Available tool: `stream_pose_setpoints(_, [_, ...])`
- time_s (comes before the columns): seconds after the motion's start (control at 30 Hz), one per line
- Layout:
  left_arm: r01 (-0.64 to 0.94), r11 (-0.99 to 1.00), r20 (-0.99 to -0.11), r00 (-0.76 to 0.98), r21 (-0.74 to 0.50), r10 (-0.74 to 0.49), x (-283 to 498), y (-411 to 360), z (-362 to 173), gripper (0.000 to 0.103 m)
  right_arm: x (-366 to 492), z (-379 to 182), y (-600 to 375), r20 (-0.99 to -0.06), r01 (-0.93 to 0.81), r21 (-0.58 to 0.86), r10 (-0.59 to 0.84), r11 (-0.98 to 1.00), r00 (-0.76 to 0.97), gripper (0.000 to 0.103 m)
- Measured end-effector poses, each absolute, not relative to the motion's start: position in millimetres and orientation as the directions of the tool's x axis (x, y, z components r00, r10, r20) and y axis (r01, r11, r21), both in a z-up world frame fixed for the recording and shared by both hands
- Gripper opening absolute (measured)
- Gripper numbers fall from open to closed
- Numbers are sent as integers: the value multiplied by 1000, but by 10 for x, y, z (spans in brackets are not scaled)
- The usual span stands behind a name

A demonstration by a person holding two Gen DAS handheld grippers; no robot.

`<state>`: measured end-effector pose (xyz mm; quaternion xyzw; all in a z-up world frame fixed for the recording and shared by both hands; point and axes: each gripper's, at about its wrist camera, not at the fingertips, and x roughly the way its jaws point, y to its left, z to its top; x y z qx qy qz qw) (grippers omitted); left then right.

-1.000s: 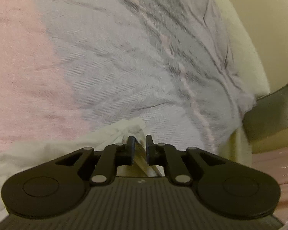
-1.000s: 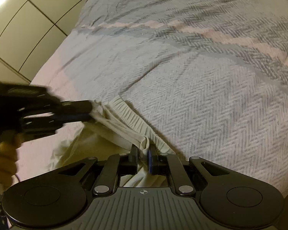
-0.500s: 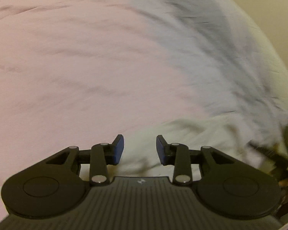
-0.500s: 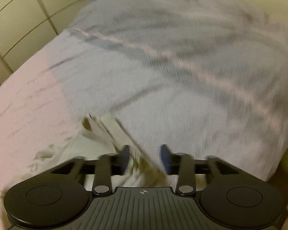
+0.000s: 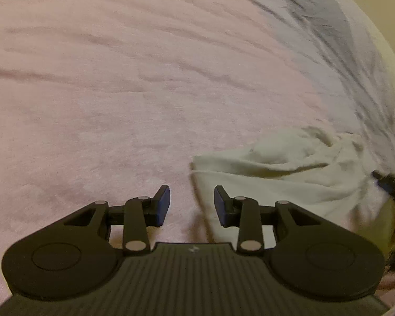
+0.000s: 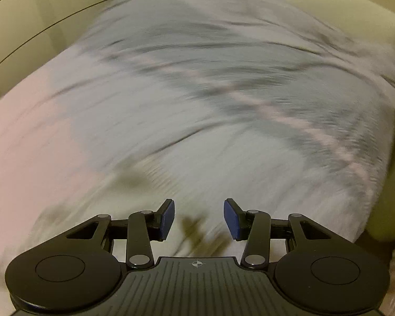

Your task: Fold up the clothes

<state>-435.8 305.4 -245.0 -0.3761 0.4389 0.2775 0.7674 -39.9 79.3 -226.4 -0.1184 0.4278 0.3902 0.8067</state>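
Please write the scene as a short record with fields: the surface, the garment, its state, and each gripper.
surface: pink bed sheet, with a grey herringbone blanket laid over its far part
garment: cream-white crumpled cloth garment, lying on the sheet at the blanket's edge
garment state: bunched and wrinkled, not folded flat
left gripper: jaws apart, nothing between the pads; garment edge just beyond them
right gripper: jaws apart, nothing gripped; the view is blurred
right gripper in left view: dark shape at the right edge, unclear
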Motion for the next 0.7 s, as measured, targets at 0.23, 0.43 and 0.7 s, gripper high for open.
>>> stream_pose_setpoints(0.23, [-594, 726, -867, 499, -346, -5, -3974, 3244, -2722, 20, -1363, -2719, 814, -869, -695, 74, 388, 715, 307, 45])
stream_pose_setpoints(0.43, [-521, 789, -870, 492, -327, -35, -4246, 3417, -2545, 30, -2446, -2381, 743, -810, -796, -56, 439, 602, 389, 45])
stream_pose_setpoints(0.7, [-490, 815, -917, 381, -310, -119, -4372, 3379, -2620, 31, -3948, -2420, 965, -816, -941, -171, 493, 292, 301, 46])
